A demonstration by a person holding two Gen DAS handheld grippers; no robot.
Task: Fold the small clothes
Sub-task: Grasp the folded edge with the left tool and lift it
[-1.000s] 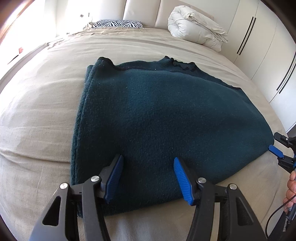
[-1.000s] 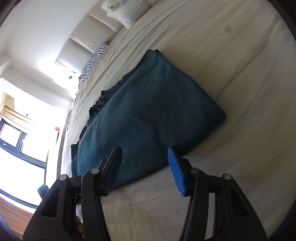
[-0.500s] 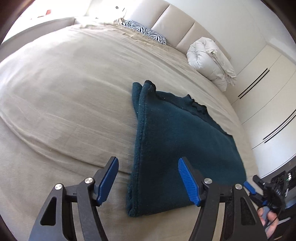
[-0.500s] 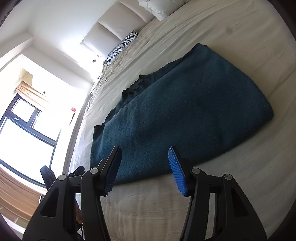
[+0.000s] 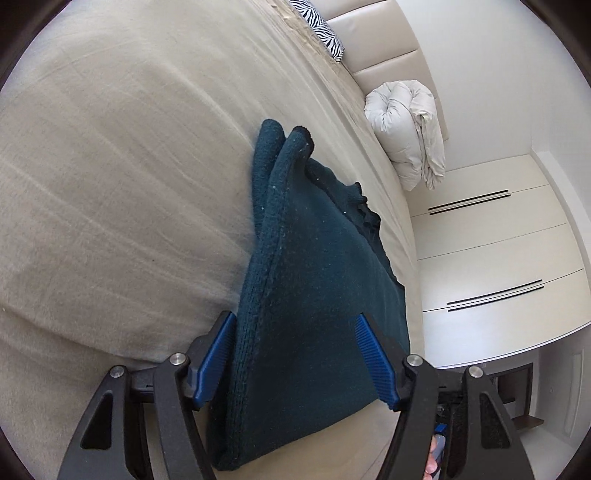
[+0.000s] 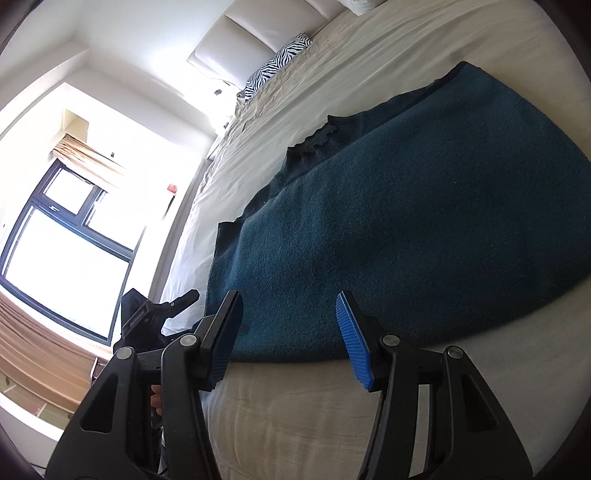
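Observation:
A dark teal knitted garment (image 5: 317, 277) lies folded flat on the beige bed (image 5: 110, 184). My left gripper (image 5: 295, 360) is open and low at the garment's near left corner. The thick folded edge sits between its blue pads (image 5: 218, 354), and no squeeze on the cloth is visible. My right gripper (image 6: 288, 341) is open too, hovering just over the near edge of the garment (image 6: 406, 229). In the right wrist view the left gripper (image 6: 159, 314) shows at the garment's left end, with a hand (image 6: 157, 398) below it.
A zebra-print pillow (image 5: 325, 33) and a rolled white duvet (image 5: 406, 129) lie by the padded headboard (image 6: 251, 40). White wardrobe doors (image 5: 498, 258) stand past the bed's right side and a large window (image 6: 55, 258) past its left. Bare sheet (image 6: 295, 424) surrounds the garment.
The left gripper swung to the garment's left corner and rolled, so the folded edge now lies between its jaws. The right gripper drew closer along the near edge and rolled a little.

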